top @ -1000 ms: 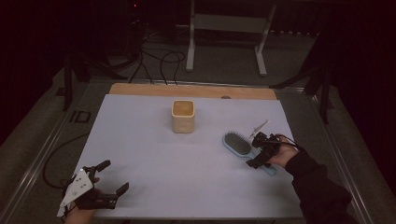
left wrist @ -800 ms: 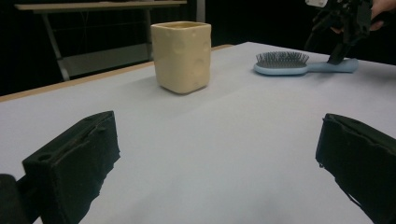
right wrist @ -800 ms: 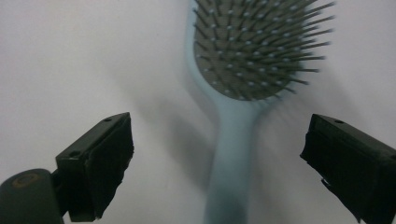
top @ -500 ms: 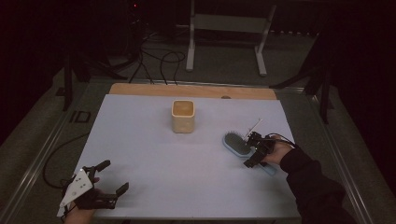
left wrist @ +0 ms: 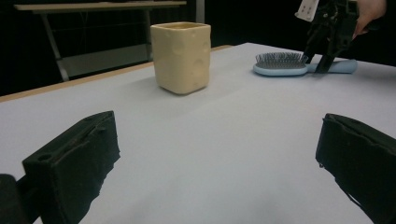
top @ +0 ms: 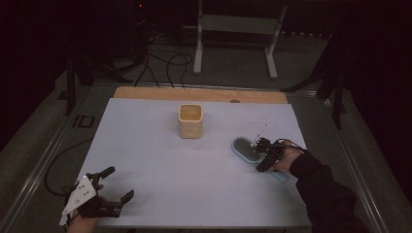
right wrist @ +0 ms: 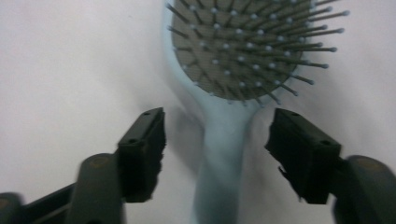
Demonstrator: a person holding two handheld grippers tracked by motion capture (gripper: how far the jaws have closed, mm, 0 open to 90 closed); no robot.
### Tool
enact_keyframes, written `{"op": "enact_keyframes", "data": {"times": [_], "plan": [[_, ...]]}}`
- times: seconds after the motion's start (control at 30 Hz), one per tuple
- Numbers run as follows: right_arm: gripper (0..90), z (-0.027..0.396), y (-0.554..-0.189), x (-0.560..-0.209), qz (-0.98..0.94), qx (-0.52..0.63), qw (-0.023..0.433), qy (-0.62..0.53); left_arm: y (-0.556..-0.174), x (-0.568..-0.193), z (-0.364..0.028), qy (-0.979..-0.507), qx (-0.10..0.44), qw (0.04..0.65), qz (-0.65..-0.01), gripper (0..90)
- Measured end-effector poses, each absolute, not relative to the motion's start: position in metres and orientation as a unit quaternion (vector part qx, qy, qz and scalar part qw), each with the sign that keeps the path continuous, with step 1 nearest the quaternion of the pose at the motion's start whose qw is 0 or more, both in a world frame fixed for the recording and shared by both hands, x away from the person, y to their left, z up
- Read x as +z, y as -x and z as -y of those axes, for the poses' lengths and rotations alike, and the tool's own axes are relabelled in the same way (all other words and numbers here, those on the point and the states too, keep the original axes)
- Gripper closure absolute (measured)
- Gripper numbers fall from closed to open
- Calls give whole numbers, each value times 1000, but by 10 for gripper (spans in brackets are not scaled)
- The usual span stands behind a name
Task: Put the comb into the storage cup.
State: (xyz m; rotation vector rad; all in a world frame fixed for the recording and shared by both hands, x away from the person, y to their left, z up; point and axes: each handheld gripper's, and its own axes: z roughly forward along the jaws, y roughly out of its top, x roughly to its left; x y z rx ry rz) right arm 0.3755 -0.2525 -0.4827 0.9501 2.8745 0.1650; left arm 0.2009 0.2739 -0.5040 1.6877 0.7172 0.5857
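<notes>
The right claw (right wrist: 217,154) points down over the brush (right wrist: 233,93), one jaw on each side of the light blue handle, with gaps on both sides, so it is not squeezing yet. The jaws have just been closing in, likely to pick the brush up by its thin part (easier to grab than the wide, spiky head). The brush lies flat on the white table (top: 160,165), bristles up. The cup (top: 190,120) stands well apart. The left claw (top: 118,183) rests wide open near the table's front edge.
</notes>
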Motion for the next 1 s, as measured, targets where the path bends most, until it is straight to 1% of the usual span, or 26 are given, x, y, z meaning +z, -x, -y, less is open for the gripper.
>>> {"op": "enact_keyframes", "data": {"times": [0.03,0.07,0.13,0.17,0.2,0.23,0.27,0.3,0.47,0.77,0.9,1.0], "plan": [[435,252,-376,-484,-946,53,58,-314,-201,-504,-274,-720,249,571,-306,0],[435,252,-376,-484,-946,53,58,-314,-201,-504,-274,-720,249,571,-305,0],[499,252,-378,-485,-947,48,52,-314,-201,-504,-274,-720,249,571,-306,0],[504,251,-378,-485,-947,44,51,-315,-201,-504,-274,-720,250,571,-305,0],[541,252,-379,-486,-947,42,49,-314,-201,-504,-274,-719,249,572,-305,0],[587,252,-381,-487,-946,34,35,-321,-201,-504,-274,-720,249,572,-305,0],[587,252,-381,-487,-946,34,35,-321,-201,-504,-274,-720,250,572,-305,0],[631,253,-383,-488,-942,30,32,-332,-201,-504,-274,-720,249,572,-305,0],[667,254,-386,-488,-939,34,27,-340,-201,-504,-274,-720,249,572,-305,0],[686,252,-385,-489,-939,26,28,-342,-201,-504,-274,-720,248,572,-305,0],[694,250,-382,-490,-937,23,36,-347,-201,-504,-274,-720,248,572,-304,0],[698,251,-378,-490,-938,31,52,-340,-201,-504,-274,-720,248,572,-304,0]]}}
